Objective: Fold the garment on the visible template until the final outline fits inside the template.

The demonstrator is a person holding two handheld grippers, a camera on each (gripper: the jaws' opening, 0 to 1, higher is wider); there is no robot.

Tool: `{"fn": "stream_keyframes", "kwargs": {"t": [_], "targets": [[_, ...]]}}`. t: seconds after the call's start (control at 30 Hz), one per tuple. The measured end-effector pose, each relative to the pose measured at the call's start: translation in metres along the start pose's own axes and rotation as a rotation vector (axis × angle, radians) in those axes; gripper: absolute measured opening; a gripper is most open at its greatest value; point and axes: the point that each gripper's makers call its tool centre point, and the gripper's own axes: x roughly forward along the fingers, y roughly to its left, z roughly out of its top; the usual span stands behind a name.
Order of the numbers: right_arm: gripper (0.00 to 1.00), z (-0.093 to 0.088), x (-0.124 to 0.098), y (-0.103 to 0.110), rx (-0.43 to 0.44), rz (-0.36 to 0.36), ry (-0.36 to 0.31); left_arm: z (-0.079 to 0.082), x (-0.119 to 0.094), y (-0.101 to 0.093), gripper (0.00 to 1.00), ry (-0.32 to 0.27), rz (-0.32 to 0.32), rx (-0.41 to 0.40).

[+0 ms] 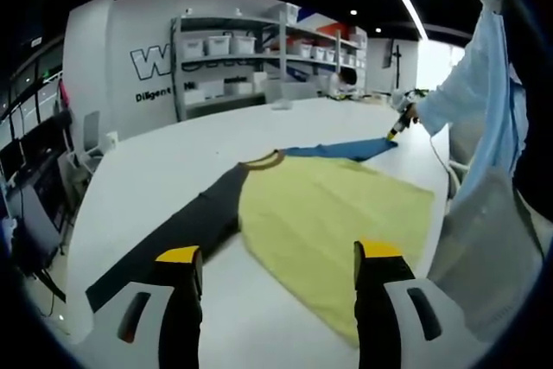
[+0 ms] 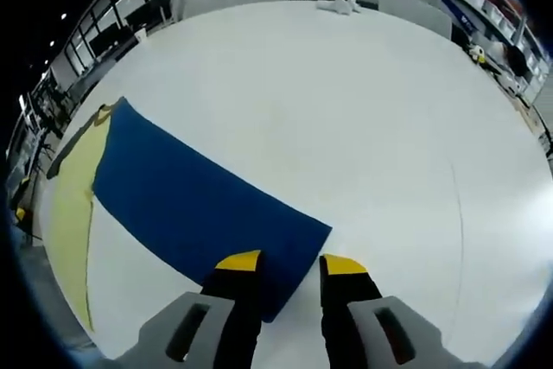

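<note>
Lying flat across the white table [image 1: 164, 170], the shirt [image 1: 328, 213] is spreading its yellow body toward the person's side, with a dark sleeve [image 1: 173, 231] stretching one way and a blue sleeve [image 2: 199, 205] the other. No separate template outline is showing clearly on the tabletop, so I cannot tell how the shirt is sitting against it.

In the right gripper view, the right gripper [image 2: 289, 270] is hovering at the cuff end of the blue sleeve with its yellow-tipped jaws parted, one over the cloth and one just past the edge. It is gripping nothing yet, and is probably lining up there because the cuff is the natural place to pinch for folding the sleeve back over the yellow body. The left gripper view is showing the same tool, small and far off, at the blue sleeve tip beside a light-blue sleeved arm [image 1: 471, 84].

The left gripper [image 1: 281, 261] is hanging wide open and empty above the near edge of the yellow body, beside the dark sleeve, likely waiting its turn.

Folding is not yet looking begun: both sleeves are lying fully extended.
</note>
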Motion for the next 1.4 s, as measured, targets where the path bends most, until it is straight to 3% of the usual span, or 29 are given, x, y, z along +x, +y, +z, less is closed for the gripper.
{"fn": "stream_keyframes", "kwargs": {"t": [0.1,0.3,0.47,0.77,1.4], "targets": [[0.11,-0.001,0.0,-0.005,-0.018,-0.041,0.004,0.001,0.0,0.0,0.7,-0.002,0.002,0.0],[0.0,0.002,0.004,0.001,-0.1,-0.048,0.0,0.002,0.001,0.0,0.69,-0.007,0.004,-0.009],[0.0,0.003,0.004,0.0,-0.123,-0.061,0.023,0.002,0.001,0.001,0.69,-0.005,0.002,0.001],[0.0,0.021,-0.011,-0.009,-0.1,-0.072,-0.015,0.001,-0.004,0.003,0.69,-0.009,0.006,0.001],[0.0,0.065,-0.047,0.018,-0.055,-0.01,-0.076,0.006,-0.009,-0.003,0.69,-0.03,-0.001,0.007]]}}
